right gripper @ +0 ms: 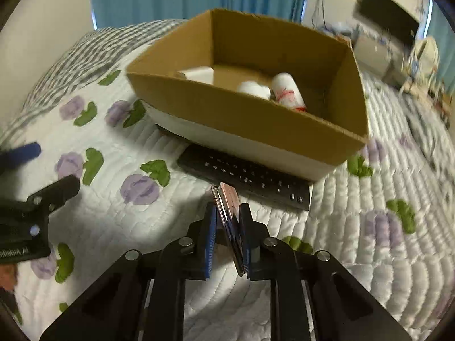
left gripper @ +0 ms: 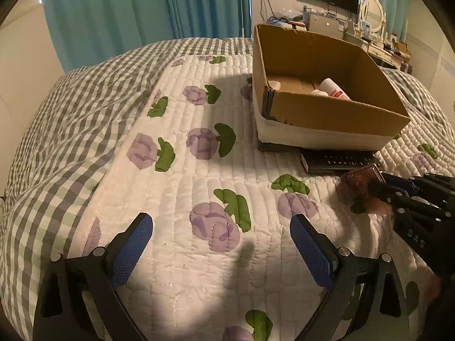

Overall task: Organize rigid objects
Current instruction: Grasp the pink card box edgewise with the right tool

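An open cardboard box (left gripper: 335, 113) (right gripper: 227, 108) stands on the quilted bed and holds white bottles (left gripper: 332, 88) (right gripper: 287, 91). A black remote control (left gripper: 338, 161) (right gripper: 244, 176) lies against the box's near wall. My right gripper (right gripper: 227, 210) is shut on a thin flat brown card-like object (right gripper: 227, 199), held on edge just above the quilt near the remote; it also shows in the left wrist view (left gripper: 361, 187). My left gripper (left gripper: 220, 227) is open and empty above the quilt, left of the right gripper; it also shows in the right wrist view (right gripper: 48, 167).
The floral quilt (left gripper: 199, 170) lies over a grey checked blanket (left gripper: 71, 113). Teal curtains (left gripper: 142, 5) hang behind the bed. A dresser with a mirror (left gripper: 372, 11), a monitor and clutter stands at the far right.
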Demonstrator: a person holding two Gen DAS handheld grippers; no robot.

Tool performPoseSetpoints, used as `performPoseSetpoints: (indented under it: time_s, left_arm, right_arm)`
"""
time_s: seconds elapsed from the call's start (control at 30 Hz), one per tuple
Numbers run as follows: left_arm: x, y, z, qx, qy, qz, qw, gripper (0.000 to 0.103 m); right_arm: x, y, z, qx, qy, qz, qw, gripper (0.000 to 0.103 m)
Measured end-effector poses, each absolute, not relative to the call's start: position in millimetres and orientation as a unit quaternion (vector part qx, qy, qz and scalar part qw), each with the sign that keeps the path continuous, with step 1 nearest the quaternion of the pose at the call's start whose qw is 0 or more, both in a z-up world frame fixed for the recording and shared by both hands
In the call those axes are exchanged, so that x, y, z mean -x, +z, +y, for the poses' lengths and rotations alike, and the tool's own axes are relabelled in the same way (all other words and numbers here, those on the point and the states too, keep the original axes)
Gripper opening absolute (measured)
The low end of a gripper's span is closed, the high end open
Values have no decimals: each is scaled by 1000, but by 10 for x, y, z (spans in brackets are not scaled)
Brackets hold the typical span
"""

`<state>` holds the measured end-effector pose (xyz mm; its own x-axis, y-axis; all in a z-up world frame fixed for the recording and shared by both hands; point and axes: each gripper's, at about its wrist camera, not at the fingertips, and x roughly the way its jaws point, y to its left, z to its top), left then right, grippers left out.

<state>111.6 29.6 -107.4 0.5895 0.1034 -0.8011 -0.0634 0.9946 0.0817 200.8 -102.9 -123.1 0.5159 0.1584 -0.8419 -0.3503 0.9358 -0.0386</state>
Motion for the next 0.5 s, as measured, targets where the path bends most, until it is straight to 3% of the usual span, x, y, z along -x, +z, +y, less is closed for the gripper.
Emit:
performPoseSetpoints:
  time_s: [0.23,0.3,0.5]
  left_arm:
    - [-1135,-1091,291,-25,45,456,888,99]
    - [-1139,-1084,268,-29,44,456,888,99]
    - [-1227,-1029,100,-32,31,457,888,99]
  right_arm:
    - [-2043,-1427,-942,131,122,495,850,16]
    - [-2014,-1349,-975,115,134,482,858,10]
    - [-1889,-943,-1338,56,128,437,889,9]
